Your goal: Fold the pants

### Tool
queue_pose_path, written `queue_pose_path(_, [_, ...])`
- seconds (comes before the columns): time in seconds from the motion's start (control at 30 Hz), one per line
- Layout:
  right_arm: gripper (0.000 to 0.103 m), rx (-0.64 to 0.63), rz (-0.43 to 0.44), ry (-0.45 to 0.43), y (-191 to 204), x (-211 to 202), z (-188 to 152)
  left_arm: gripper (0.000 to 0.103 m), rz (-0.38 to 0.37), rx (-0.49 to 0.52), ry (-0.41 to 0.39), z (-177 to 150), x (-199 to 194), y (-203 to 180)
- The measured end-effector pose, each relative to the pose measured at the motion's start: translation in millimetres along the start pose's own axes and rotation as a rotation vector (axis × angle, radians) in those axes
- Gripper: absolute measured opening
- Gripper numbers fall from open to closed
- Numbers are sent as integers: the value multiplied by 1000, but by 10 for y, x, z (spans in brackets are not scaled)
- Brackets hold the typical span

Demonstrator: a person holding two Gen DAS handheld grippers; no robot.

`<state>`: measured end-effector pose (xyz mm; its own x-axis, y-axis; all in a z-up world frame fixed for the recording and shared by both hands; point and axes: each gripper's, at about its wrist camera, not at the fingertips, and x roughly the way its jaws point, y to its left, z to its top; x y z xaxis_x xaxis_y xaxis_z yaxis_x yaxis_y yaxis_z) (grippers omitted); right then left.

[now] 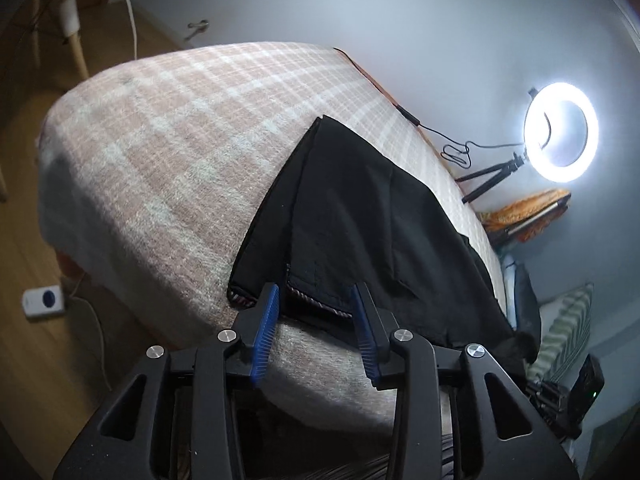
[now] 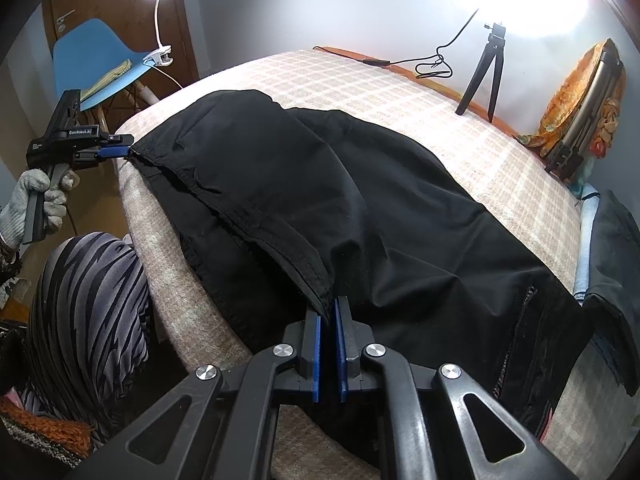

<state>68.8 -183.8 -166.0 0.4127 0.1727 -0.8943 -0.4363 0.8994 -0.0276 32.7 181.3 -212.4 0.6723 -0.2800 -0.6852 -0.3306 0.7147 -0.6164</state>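
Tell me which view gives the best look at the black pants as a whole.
The right wrist view: the black pants spread across the plaid blanket, folded layer and hems visible, with the right gripper shut on an edge. The left wrist view shows only one end of them, beyond the left gripper, jaws apart.

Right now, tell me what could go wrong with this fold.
1. The left gripper stands open at the pants hem, so that corner could drop.
2. The right gripper pinches only a thin edge, which may slip.
3. The pants hang over the bed edge and could slide off.
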Motion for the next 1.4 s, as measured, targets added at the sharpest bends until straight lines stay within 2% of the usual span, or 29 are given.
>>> queue_pose_path(0.2, [5,6,-1,-8,-8,7,6,35,-51,-60,-6,47,84,-21])
queue_pose_path(0.3, [6,9,-2,-16,-10,-4,7,35,-59,-20,-26,58,121,-159])
queue_pose_path(0.37, [6,13,-1,-19,-22,-9,5,34,-13,24,-55,63,157,-250])
queue_pose_path(0.4, [6,14,0,-19,-24,-10,5,21,21,42,-59,64,187,-271])
queue_pose_path(0.47, [7,13,0,-16,-23,-1,2,4,68,44,-45,81,286,-237])
queue_pose_path(0.57, [7,3,-6,-10,-3,17,-1,4,53,2,-62,91,306,-136])
queue_pose_path(0.77, [6,-18,-31,-14,78,-4,34,3,52,28,-132,129,38,-143])
queue_pose_path(0.9, [5,-57,-28,1,163,-19,56,3,84,54,-110,126,47,-76])
queue_pose_path(1.03, [5,-69,5,49,179,69,-10,3,100,11,-97,106,98,109])
queue_pose_path(1.2, [6,-40,29,98,106,192,-117,6,143,88,-79,107,102,19])
queue_pose_path(1.23, [7,-14,41,86,70,170,-122,6,150,102,-72,115,95,-2])
queue_pose_path(1.27, [12,4,54,76,46,141,-128,8,166,124,-71,114,69,-34])
queue_pose_path(1.33, [25,28,57,52,11,50,-150,12,201,158,-78,118,4,-61])
queue_pose_path(1.37, [35,41,58,33,-9,-15,-173,18,220,170,-81,124,-48,-63])
queue_pose_path(1.4, [33,61,62,10,-40,-91,-198,20,231,179,-88,126,-97,-57])
